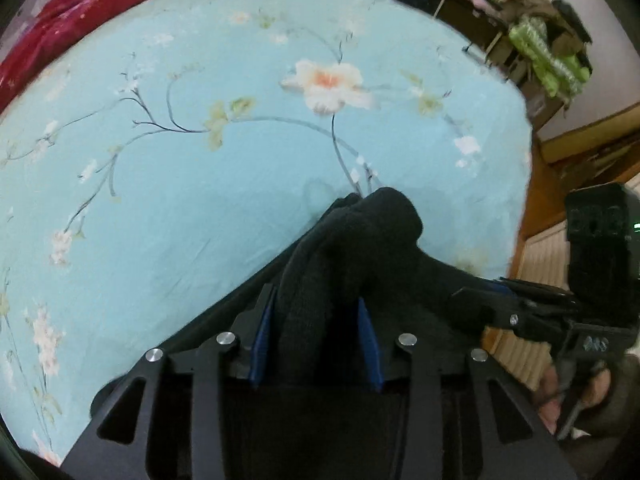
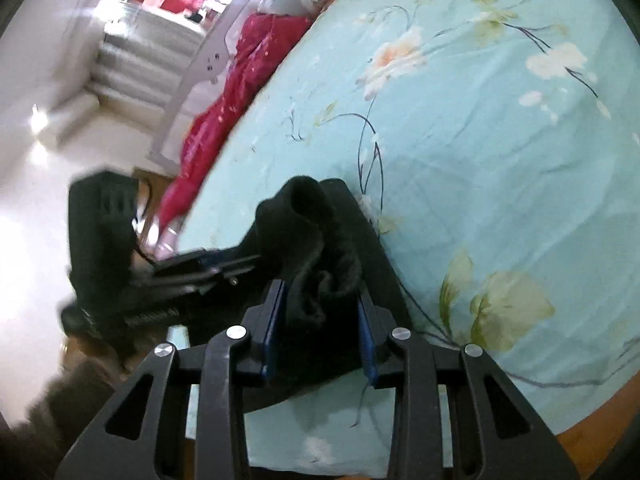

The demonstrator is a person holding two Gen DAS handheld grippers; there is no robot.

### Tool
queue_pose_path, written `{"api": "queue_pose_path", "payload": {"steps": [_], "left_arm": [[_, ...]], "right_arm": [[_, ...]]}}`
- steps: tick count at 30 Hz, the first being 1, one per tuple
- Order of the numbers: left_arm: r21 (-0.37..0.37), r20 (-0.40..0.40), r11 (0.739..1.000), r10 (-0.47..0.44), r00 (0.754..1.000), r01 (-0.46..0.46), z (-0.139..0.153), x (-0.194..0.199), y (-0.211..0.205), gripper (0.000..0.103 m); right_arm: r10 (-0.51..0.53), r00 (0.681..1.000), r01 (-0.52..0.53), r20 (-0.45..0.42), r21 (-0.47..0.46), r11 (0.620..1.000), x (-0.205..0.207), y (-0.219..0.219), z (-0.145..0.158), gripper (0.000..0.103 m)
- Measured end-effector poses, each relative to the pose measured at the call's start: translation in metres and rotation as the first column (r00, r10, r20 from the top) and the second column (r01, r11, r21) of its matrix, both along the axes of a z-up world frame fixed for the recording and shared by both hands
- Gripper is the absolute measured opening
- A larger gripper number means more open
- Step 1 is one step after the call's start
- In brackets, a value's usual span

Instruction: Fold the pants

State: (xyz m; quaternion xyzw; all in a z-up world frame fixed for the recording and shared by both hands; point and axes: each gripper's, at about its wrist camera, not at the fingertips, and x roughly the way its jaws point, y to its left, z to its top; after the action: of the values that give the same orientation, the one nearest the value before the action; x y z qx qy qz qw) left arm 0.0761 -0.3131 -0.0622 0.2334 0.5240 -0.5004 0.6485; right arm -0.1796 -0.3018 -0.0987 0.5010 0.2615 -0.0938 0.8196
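In the left wrist view, the left gripper [image 1: 316, 340] has its blue-lined fingers [image 1: 262, 336] closed on a bunched wad of the black pants [image 1: 360, 240], which rises between them and hangs above the bed [image 1: 180, 168] with its light blue floral sheet; the right gripper [image 1: 500, 304] shows at the right edge, reaching into the same dark cloth, with red bedding [image 1: 60, 24] at the far side of the bed. In the right wrist view, the right gripper [image 2: 320, 336] likewise pinches a thick fold of the pants [image 2: 316, 240] between its fingers [image 2: 366, 340], the fabric bunched and lifted near the bed's edge, and the left gripper [image 2: 216, 268] sits just beside it at the left, clamped on the neighbouring part of the cloth. Judging from this, folding has barely begun: the garment is held up by one end in both grippers, crumpled and not flat, so it must yet be spread on the bed, and every fold remains to be made.
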Motion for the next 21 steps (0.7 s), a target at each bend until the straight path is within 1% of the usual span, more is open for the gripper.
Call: {"api": "queue_pose_path", "payload": {"steps": [1, 2, 3, 4, 5, 6, 7, 8, 9, 10, 11, 12, 14, 15, 16, 17, 18, 20, 21], "left_arm": [[-0.018, -0.023, 1.000, 0.009, 1.000, -0.010, 0.009, 0.002, 0.007, 0.043], [-0.040, -0.038, 0.999, 0.017, 0.999, -0.019, 0.017, 0.004, 0.012, 0.048], [-0.072, -0.041, 0.997, 0.025, 0.999, -0.028, 0.028, 0.005, 0.017, 0.057], [-0.093, -0.033, 0.995, 0.030, 0.999, -0.033, 0.034, 0.006, 0.018, 0.062], [-0.109, -0.009, 0.993, 0.034, 0.999, -0.035, 0.037, 0.004, 0.016, 0.066], [-0.095, 0.066, 0.995, 0.043, 0.997, -0.036, 0.034, 0.000, 0.007, 0.066], [-0.057, 0.134, 0.997, 0.054, 0.990, -0.047, 0.027, -0.002, -0.001, 0.066], [-0.002, 0.197, 0.998, 0.064, 0.978, -0.065, 0.017, -0.006, -0.010, 0.065], [0.078, 0.243, 0.993, 0.071, 0.967, -0.093, -0.001, -0.005, -0.019, 0.064], [0.106, 0.251, 0.989, 0.077, 0.965, -0.107, -0.010, -0.005, -0.022, 0.064], [0.089, 0.252, 0.988, 0.104, 0.962, -0.130, -0.011, -0.003, -0.019, 0.064], [0.063, 0.245, 0.986, 0.135, 0.960, -0.154, -0.005, 0.000, -0.012, 0.063], [0.010, 0.212, 0.972, 0.226, 0.951, -0.234, 0.010, 0.011, 0.004, 0.062], [-0.031, 0.179, 0.955, 0.296, 0.938, -0.295, 0.021, 0.020, 0.019, 0.062], [-0.078, 0.141, 0.930, 0.368, 0.919, -0.360, 0.031, 0.027, 0.038, 0.062], [-0.103, 0.118, 0.907, 0.419, 0.900, -0.409, 0.038, 0.033, 0.055, 0.063], [-0.117, 0.092, 0.883, 0.466, 0.880, -0.455, 0.042, 0.038, 0.076, 0.065], [-0.129, 0.056, 0.849, 0.522, 0.851, -0.513, 0.041, 0.038, 0.108, 0.066], [-0.132, 0.019, 0.819, 0.565, 0.825, -0.558, 0.035, 0.037, 0.127, 0.070]], "right_arm": [[0.004, 1.000, -0.004, 0.016, 0.006, 1.000, -0.002, 0.001, 0.003, 0.045], [0.015, 1.000, -0.015, 0.022, 0.004, 1.000, -0.002, 0.002, 0.006, 0.055], [0.027, 0.999, -0.027, 0.026, -0.017, 1.000, -0.004, 0.005, 0.011, 0.058], [0.032, 0.999, -0.031, 0.036, -0.044, 0.999, -0.007, 0.007, 0.013, 0.059], [0.036, 0.999, -0.033, 0.039, -0.067, 0.997, -0.009, 0.010, 0.015, 0.059], [0.036, 0.999, -0.034, 0.015, -0.108, 0.994, -0.006, 0.013, 0.015, 0.059], [0.024, 0.999, -0.028, -0.028, -0.142, 0.990, -0.001, 0.011, 0.013, 0.059], [0.001, 0.997, -0.011, -0.073, -0.141, 0.990, 0.003, 0.009, 0.006, 0.060], [-0.011, 0.996, 0.002, -0.088, -0.104, 0.995, 0.003, 0.002, -0.002, 0.060], [-0.014, 0.997, 0.010, -0.081, -0.056, 0.998, -0.002, -0.003, -0.007, 0.060], [-0.018, 0.997, 0.015, -0.079, -0.034, 0.999, -0.005, -0.004, -0.005, 0.061], [-0.024, 0.996, 0.019, -0.087, -0.058, 0.998, -0.008, -0.005, 0.001, 0.062], [-0.035, 0.997, 0.028, -0.076, -0.096, 0.995, -0.014, -0.008, 0.014, 0.062], [-0.046, 0.997, 0.040, -0.059, -0.101, 0.994, -0.016, -0.011, 0.022, 0.063], [-0.056, 0.997, 0.051, -0.046, -0.103, 0.993, -0.017, -0.015, 0.028, 0.066], [-0.058, 0.997, 0.053, -0.042, -0.107, 0.993, -0.017, -0.017, 0.031, 0.069], [-0.046, 0.998, 0.042, -0.038, -0.117, 0.992, -0.010, -0.019, 0.036, 0.070], [-0.011, 0.999, 0.005, -0.045, -0.134, 0.991, -0.002, -0.018, 0.042, 0.071], [0.021, 0.998, -0.029, -0.054, -0.155, 0.987, 0.013, -0.016, 0.045, 0.071]]}}
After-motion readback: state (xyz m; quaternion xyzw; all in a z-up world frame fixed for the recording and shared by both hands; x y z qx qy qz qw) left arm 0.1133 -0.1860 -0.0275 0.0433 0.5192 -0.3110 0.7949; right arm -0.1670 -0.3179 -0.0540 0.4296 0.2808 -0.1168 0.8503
